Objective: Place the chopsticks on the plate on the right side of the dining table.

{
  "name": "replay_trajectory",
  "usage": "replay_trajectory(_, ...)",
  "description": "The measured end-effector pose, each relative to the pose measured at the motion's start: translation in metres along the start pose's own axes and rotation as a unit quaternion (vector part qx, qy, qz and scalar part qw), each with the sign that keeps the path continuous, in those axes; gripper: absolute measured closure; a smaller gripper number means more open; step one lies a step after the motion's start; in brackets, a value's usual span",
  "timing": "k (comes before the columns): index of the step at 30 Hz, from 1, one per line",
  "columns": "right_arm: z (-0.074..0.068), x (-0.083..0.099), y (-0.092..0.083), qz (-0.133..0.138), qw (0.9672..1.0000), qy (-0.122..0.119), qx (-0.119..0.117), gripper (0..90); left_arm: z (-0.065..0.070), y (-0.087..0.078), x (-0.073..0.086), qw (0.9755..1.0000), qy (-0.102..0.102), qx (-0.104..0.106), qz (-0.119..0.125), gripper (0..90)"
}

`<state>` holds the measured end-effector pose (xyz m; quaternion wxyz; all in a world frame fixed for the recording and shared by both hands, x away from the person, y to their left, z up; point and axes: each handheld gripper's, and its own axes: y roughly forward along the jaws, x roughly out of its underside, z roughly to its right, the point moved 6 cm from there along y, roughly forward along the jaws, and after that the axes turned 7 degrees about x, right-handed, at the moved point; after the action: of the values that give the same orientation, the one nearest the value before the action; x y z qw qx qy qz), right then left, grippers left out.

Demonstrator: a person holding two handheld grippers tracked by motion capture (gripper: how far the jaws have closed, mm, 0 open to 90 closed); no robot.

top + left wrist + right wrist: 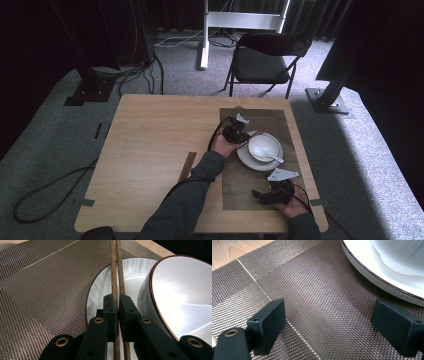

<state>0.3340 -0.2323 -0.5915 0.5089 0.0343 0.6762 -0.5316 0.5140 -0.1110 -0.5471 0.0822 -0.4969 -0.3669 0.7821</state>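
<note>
Clamping two chopsticks [117, 270] over one plate [100, 292], the left gripper [117, 307] contrasts the wide-spread right gripper [329, 327].

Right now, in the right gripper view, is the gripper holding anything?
No, the right gripper is open, its two jaws standing wide apart over the bare woven placemat with nothing between them.

Left hand-held gripper [235, 132], centre of the high view: black body, grey three-cornered plate on top, black cable looping from it. Jaws in its own view: matte black blocks on black links with brass-ringed holes.

Right hand-held gripper [272, 196], lower right: black, grey plate, thin black cable.

Sleeves [187, 200], bottom of frame: dark grey-green, long.
</note>
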Motion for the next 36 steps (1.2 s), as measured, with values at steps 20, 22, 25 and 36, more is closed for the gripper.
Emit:
replay_trajectory(20,0.0000,0.0000,0.0000,0.000,1.0000,0.000,0.000,11.3,-0.0001,0.0014,0.0004,1.0000,0.000,0.003,0.000,84.4)
replay_trajectory(22,0.0000,0.0000,0.0000,0.000,1.0000,0.000,0.000,11.3,-0.0002,0.0015,0.0006,1.0000,0.000,0.004,-0.001,84.4)
replay_trajectory(25,0.0000,0.0000,0.0000,0.000,1.0000,0.000,0.000,11.3,0.0000,0.0014,0.0005,1.0000,0.000,0.004,0.000,84.4)
replay_trajectory(36,0.0000,0.0000,0.0000,0.000,1.0000,0.000,0.000,11.3,-0.0003,0.0007,0.0004,1.0000,-0.002,0.006,0.001,83.8)
